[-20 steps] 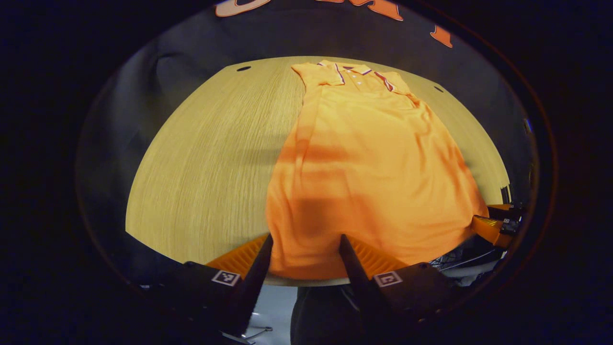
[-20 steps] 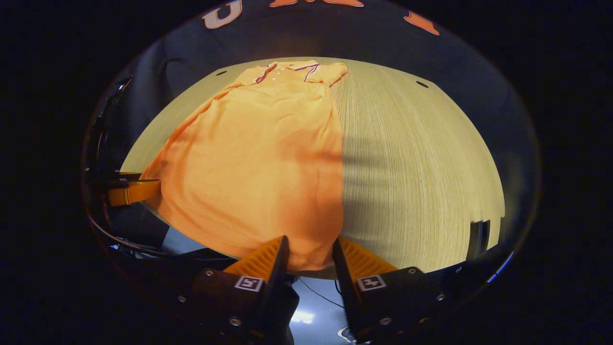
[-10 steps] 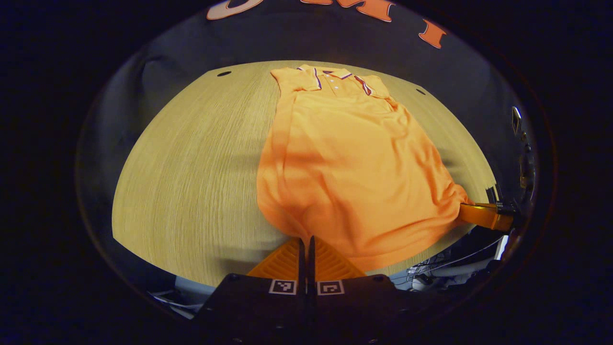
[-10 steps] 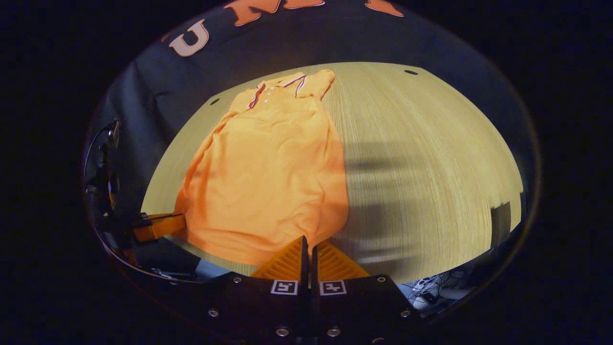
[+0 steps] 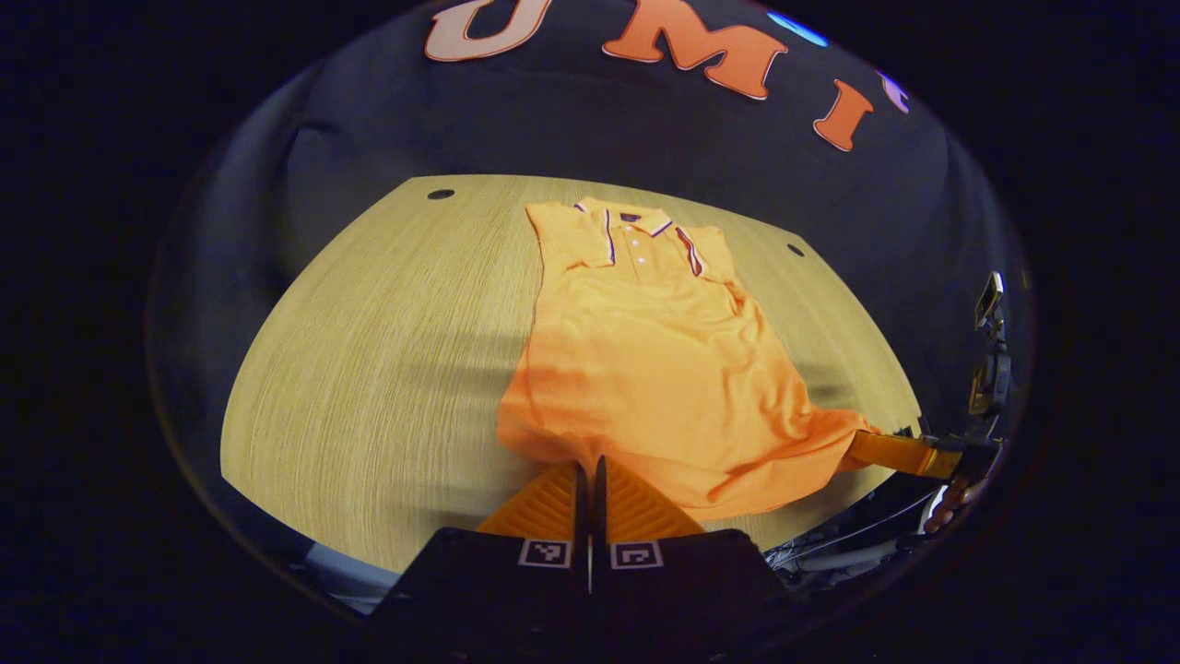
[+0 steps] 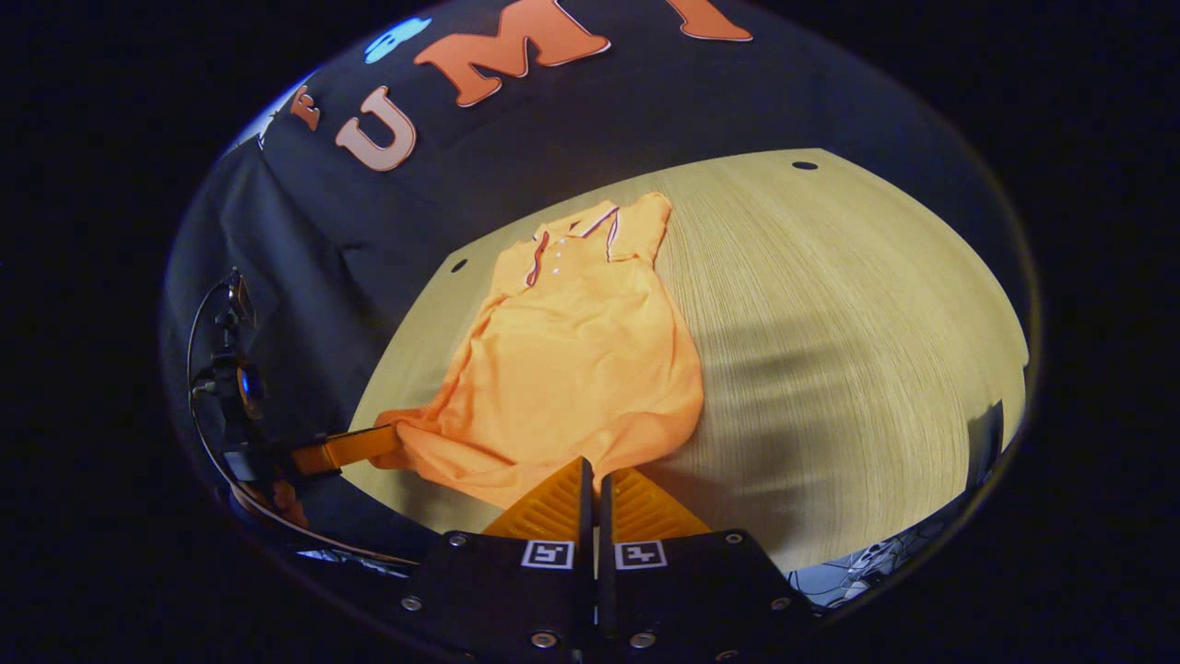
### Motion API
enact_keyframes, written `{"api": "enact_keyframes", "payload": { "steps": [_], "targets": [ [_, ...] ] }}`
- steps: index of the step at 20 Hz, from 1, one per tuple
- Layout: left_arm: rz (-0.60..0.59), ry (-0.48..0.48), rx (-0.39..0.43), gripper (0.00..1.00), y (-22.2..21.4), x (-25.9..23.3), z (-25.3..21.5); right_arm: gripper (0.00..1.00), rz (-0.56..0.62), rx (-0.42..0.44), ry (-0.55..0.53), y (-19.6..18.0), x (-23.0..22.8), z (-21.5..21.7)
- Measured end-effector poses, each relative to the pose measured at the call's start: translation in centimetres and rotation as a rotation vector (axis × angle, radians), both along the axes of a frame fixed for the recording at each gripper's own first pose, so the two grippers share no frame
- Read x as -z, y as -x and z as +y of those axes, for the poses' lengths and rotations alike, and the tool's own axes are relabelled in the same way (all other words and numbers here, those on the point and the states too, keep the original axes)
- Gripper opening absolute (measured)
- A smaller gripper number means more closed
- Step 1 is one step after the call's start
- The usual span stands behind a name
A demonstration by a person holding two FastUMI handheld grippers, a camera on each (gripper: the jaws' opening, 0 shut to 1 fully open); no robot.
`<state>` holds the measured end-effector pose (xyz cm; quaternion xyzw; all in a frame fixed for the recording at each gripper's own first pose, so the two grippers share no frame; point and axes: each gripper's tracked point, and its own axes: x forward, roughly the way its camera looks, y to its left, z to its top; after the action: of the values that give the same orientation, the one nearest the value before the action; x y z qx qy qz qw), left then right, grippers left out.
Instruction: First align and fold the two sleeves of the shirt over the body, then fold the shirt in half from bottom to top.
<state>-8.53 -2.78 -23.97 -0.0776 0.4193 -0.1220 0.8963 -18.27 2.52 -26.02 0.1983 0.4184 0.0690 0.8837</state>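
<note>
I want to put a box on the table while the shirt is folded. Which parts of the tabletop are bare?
The table is bare from the shirt to its left edge in the left gripper view, and from the shirt to its right edge in the right gripper view. The near edge is crowded: the left tool and right tool both pinch the hem there.

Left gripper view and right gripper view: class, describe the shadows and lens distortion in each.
Left gripper view: dim banded shadows cross the pale wooden table and the orange polo shirt; the table's edges bow with the fisheye. Right gripper view: soft shadow bands lie on the table right of the shirt; the far edge curves.
</note>
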Motion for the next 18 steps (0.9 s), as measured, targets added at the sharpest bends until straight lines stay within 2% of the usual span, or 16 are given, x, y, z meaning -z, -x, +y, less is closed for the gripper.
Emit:
{"api": "enact_keyframes", "payload": {
  "steps": [5,18],
  "targets": [
    [-0.078,0.001,0.026,0.01,-3.8,-3.0,-0.4,0.02,-0.079,-0.01,0.018,-3.1,-2.8,-0.1],
    [-0.176,0.014,0.121,0.01,-18.2,-8.2,-0.6,0.02,-0.204,0.091,0.033,-17.1,-8.4,-0.1]
  ]
}}
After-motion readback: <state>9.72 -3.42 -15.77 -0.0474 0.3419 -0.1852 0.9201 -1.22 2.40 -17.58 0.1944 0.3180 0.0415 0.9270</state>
